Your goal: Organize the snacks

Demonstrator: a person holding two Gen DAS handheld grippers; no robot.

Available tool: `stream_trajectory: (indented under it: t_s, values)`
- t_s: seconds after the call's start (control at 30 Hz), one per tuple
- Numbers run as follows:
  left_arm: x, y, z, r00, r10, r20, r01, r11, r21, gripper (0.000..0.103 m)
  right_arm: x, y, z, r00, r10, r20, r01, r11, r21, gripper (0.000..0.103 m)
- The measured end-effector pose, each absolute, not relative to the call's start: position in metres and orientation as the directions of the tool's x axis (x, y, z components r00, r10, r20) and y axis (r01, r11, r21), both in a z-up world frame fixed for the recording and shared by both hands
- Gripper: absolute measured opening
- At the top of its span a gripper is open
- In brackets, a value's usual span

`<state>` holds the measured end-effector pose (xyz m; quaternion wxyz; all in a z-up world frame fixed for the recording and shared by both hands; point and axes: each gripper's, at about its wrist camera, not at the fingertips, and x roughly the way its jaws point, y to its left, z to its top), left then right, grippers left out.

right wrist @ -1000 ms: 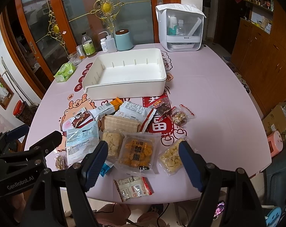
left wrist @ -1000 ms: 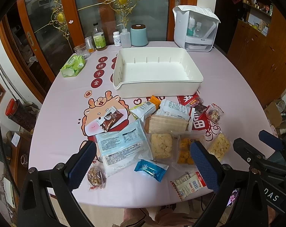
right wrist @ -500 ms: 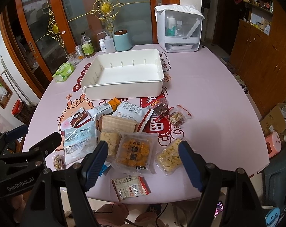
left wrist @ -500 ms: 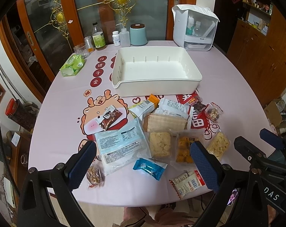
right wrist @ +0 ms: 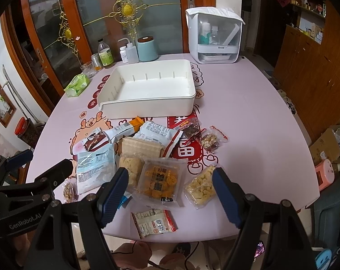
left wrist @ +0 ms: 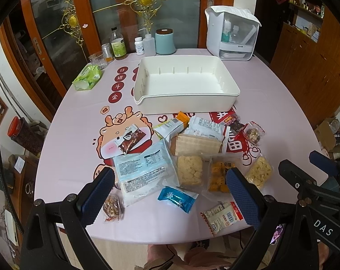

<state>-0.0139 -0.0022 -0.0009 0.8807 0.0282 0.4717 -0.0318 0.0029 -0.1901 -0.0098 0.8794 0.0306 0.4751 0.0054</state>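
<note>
Held the left gripper [left wrist: 170, 175] with jaws wide open and nothing in them. Held the right gripper [right wrist: 170, 175] the same way, open wide and empty. Hovered both above the near edge of the tabletop [left wrist: 79, 157], over the snacks.

Found a small blue candy [left wrist: 177, 199] and a big pale bag [left wrist: 142, 171] right under the left jaws. Found an orange snack pack [right wrist: 162, 182] under the right jaws, with a yellow puff pack [right wrist: 201, 185] just beside it and a red-and-white packet [right wrist: 154, 223] nearer the edge.

Saw the white bin [left wrist: 185, 105] behind the pile, with nothing in it yet.

Seemed best to take one packet at a time. Needed to pinch an edge that sat free, not one tucked under another. Needed a soft squeeze too, so the puffs would not crush.
</note>
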Motion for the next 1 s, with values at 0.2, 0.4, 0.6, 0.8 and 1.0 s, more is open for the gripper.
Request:
stream_trajectory:
  t_s: [0.2, 0.4, 0.6, 0.8, 1.0]
  values:
    - [-0.016, 0.0, 0.0, 0.552, -0.028, -0.833, 0.076, 0.997, 0.017, 0.099, 0.002, -0.189, -0.01, 0.555, 0.041, -0.831, 0.004, 0.999, 0.051, 0.078]
    - [-0.02, 0.0, 0.001, 0.558, -0.021, -0.83, 0.064, 0.998, 0.018, 0.099, 0.001, -0.191, -0.01, 0.561, 0.05, -0.826, -0.01, 0.999, 0.053, 0.078]
    - [-0.024, -0.002, 0.002, 0.562, -0.007, -0.827, 0.047, 0.999, 0.023, 0.099, -0.003, -0.19, -0.011, 0.573, 0.066, -0.817, -0.034, 0.998, 0.057, 0.078]
    - [-0.031, -0.002, 0.001, 0.562, 0.011, -0.827, 0.022, 0.999, 0.028, 0.099, -0.006, -0.19, -0.014, 0.573, 0.087, -0.815, -0.061, 0.996, 0.064, 0.078]
    - [-0.037, -0.002, 0.0, 0.563, 0.026, -0.826, 0.002, 0.999, 0.032, 0.099, -0.01, -0.191, -0.016, 0.571, 0.101, -0.814, -0.078, 0.995, 0.069, 0.078]
